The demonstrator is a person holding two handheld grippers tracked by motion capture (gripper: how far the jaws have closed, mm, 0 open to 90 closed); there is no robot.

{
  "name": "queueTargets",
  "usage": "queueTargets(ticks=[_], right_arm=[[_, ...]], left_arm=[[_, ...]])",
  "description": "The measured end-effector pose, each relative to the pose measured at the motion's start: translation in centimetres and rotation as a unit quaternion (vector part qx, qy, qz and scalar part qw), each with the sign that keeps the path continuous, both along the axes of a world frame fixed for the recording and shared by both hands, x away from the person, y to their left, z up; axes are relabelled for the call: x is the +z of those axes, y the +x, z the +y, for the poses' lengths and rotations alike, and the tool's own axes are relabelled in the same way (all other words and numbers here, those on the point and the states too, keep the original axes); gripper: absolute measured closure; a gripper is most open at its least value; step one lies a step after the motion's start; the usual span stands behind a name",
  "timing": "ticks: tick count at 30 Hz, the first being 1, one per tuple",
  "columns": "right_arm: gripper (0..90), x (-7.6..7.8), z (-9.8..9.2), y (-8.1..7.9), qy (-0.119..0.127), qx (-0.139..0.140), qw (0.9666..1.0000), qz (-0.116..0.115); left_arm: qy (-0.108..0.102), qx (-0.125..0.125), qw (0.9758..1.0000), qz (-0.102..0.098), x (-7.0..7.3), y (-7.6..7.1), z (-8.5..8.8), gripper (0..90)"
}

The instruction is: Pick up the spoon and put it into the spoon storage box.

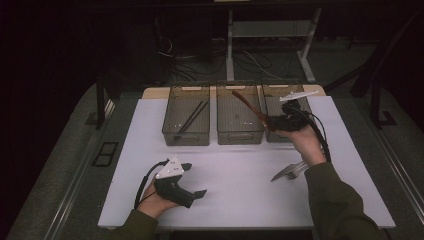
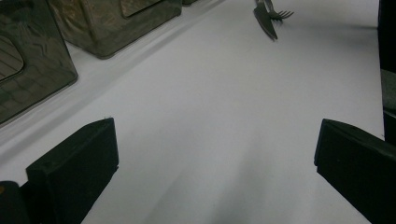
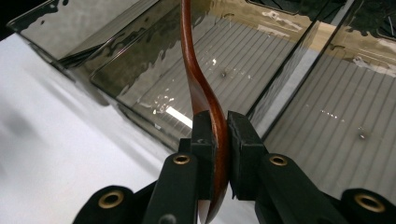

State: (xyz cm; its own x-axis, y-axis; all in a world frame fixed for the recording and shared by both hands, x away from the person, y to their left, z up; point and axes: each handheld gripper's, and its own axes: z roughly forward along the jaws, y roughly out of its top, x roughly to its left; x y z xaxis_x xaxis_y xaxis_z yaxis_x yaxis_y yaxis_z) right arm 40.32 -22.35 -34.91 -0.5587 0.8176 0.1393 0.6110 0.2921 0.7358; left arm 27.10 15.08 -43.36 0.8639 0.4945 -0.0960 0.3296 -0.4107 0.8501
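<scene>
The right gripper (image 1: 274, 121) gripped a brown wooden spoon (image 1: 248, 105), jaws clamped on its lower handle; in the right gripper view the spoon (image 3: 205, 100) stood pinched between both pads. The spoon was held above the middle bin (image 1: 239, 135), its free end slanting up and left over that bin's interior. The right gripper's body hung over the right bin (image 1: 276, 136). The left gripper (image 1: 199, 194) rested on the white mat (image 1: 240, 195) near the front edge, jaws spread wide and holding nothing. The left bin (image 1: 186, 137) contained black chopsticks (image 1: 192, 117). A fork and knife (image 1: 289, 171) lay on the mat beside the right forearm.
</scene>
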Motion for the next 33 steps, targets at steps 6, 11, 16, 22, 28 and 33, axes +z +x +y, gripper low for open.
queueTargets(ticks=[6,11,16,22,28,33], right_arm=[[81.8,-0.7,1.0,1.6,0.003,-0.002,1.0000,0.007],[81.8,-1.5,2.0,2.7,-0.014,-0.002,0.9998,0.014],[81.7,-2.4,2.8,3.4,-0.022,-0.003,0.9996,0.018],[81.5,-2.9,3.7,3.9,-0.037,-0.004,0.9990,0.025],[79.5,-3.2,3.9,3.9,-0.041,-0.001,0.9986,0.031],[74.0,-3.3,3.9,3.9,-0.040,0.004,0.9986,0.033]], left_arm=[[-0.002,-0.001,1.0000,0.000,0.0,0.0,-0.1,0.0],[-0.005,0.001,1.0000,0.000,0.0,0.0,0.0,0.0],[-0.004,0.000,1.0000,0.000,0.1,0.0,0.0,0.0],[-0.006,0.000,1.0000,-0.001,0.1,0.0,0.0,0.0],[-0.002,-0.002,1.0000,-0.001,0.1,0.0,0.1,0.0],[-0.004,-0.002,1.0000,-0.002,0.1,0.0,0.1,0.0]])
